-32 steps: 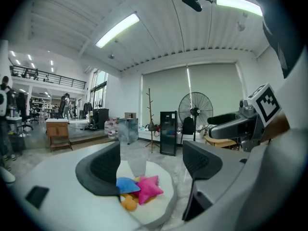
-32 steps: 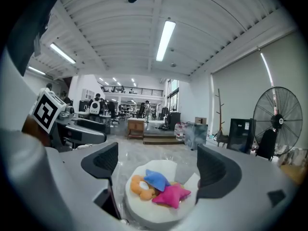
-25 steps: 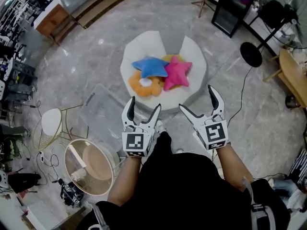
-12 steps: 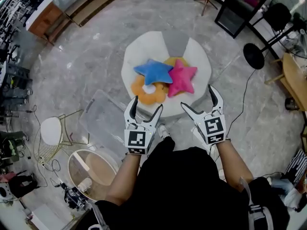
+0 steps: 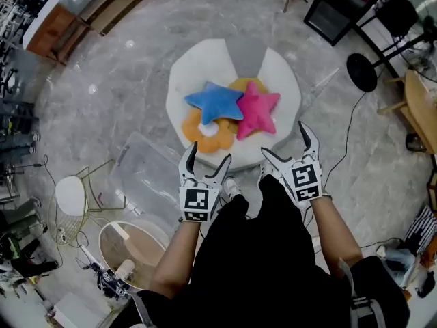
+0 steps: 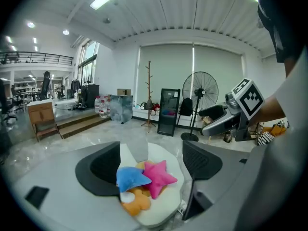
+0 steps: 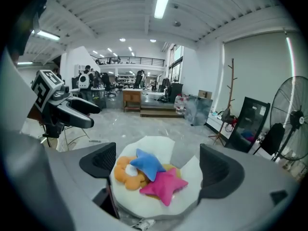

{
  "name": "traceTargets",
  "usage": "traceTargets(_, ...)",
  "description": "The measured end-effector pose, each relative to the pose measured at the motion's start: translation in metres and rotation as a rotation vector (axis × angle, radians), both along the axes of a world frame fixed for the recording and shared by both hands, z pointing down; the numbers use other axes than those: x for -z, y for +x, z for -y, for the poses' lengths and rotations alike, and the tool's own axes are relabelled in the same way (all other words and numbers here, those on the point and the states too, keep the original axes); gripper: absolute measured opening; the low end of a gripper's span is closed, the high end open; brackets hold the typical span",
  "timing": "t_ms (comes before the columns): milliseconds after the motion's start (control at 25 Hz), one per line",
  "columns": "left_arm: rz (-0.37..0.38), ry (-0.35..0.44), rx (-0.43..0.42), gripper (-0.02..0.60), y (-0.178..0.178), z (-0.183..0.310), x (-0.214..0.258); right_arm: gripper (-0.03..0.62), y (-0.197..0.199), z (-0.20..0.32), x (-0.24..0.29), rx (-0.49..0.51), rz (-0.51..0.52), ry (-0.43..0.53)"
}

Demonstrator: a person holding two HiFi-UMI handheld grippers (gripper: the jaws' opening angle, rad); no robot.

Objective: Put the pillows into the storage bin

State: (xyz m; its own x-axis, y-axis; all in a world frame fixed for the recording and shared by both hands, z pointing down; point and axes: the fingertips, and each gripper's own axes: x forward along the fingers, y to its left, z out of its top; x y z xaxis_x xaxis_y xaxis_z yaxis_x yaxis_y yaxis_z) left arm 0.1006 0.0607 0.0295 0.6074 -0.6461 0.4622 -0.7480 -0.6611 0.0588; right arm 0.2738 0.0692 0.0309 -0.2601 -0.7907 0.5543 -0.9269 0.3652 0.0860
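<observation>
step: approach, no pillow gripped | left tool (image 5: 210, 152), right tool (image 5: 283, 139): both wide, empty | blue star plush pillow (image 5: 214, 102), pink star plush pillow (image 5: 257, 112) and orange flower plush pillow (image 5: 208, 130) piled on white round cushion (image 5: 205, 63) | clear plastic storage bin (image 5: 147, 176) on floor at left, seemingly empty | next: reach down, close on top blue pillow

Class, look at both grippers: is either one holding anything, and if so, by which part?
Nothing is held. The left gripper and the right gripper both have their jaws apart and empty, with the pillows lying ahead of them, untouched.
</observation>
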Motion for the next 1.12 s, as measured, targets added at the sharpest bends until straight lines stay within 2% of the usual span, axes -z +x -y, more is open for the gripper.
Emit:
traceTargets(280,0.023,-0.11,0.017,0.382,0.037,0.034,-0.079,0.551,0.016,0.032,-0.09,0.074,-0.017,-0.129)
traceTargets(560,0.006,-0.25,0.06,0.382,0.092,0.063,-0.223,0.551,0.047,0.052,-0.22,0.135,-0.05,-0.264)
traceTargets(800,0.147,-0.289,-0.054,0.382,0.134,0.065,-0.361,0.551,0.068,0.07,-0.346,0.208,-0.109,-0.306)
traceTargets(1120,0.237,-0.358,-0.104,0.382,0.15,0.086,-0.521,0.549,0.086,0.106,-0.489,0.246,-0.149,-0.326)
